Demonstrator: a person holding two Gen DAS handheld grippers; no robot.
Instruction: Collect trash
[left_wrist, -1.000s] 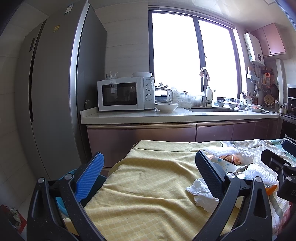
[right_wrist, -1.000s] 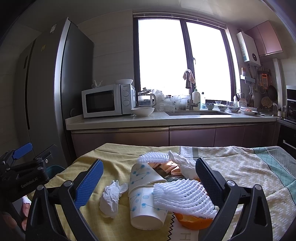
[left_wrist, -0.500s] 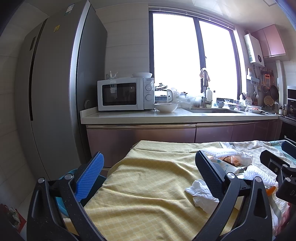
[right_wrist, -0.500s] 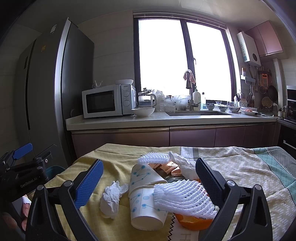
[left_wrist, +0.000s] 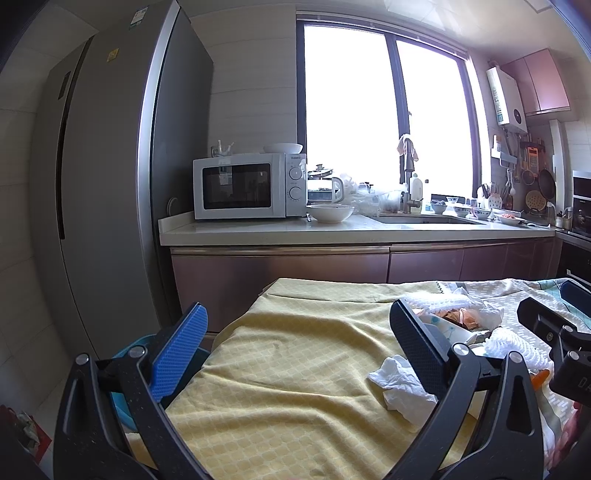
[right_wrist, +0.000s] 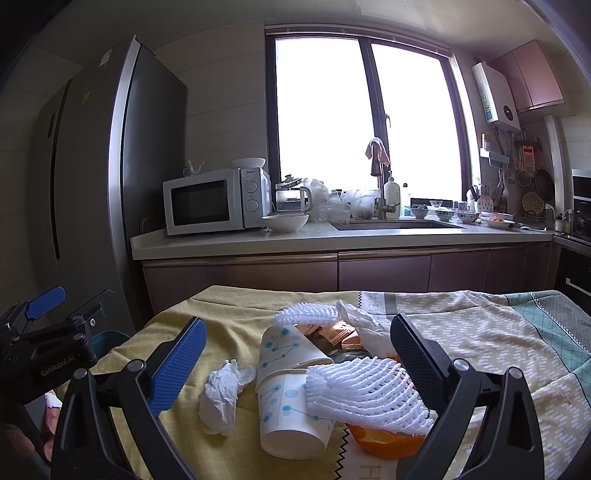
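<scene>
Trash, one heap, on the cloth-covered worktop (right_wrist: 229, 310):
- Tissue (right_wrist: 223, 393), crumpled, lying apart at the heap's left edge; also seen in the left view (left_wrist: 400, 387), just beside my left tongs' right finger.
- Cups (right_wrist: 291, 391), two paper ones with blue dots, tipped over, one resting on the other.
- Foam net (right_wrist: 364, 393), white, draped over an orange peel (right_wrist: 384, 439) and touching the lower cup.
- Second foam net (right_wrist: 306, 315), farther back, beside brown wrappers (right_wrist: 334, 332) and more crumpled white paper (right_wrist: 364, 326) (exact count of scraps I cannot tell).

Tongs:
- Right tongs (right_wrist: 295, 358): jaws spread wide, holding nothing, hovering above the heap, which sits between the fingers in view.
- Left tongs (left_wrist: 297, 343): jaws likewise spread and empty, over bare yellow cloth to the heap's left.

Receptacle: a blue bin (left_wrist: 127, 354) shows below the worktop's left edge, partly hidden by my left tongs (contents not visible).

Progress: I judge the task at its start. Every item listed lies on the cloth; nothing is gripped. All of the collecting is left, the tissue being the nearest loose piece for either tongs.

Surroundings: kitchen counter with microwave (right_wrist: 216, 201) and sink behind, fridge (left_wrist: 103, 177) at left.
</scene>
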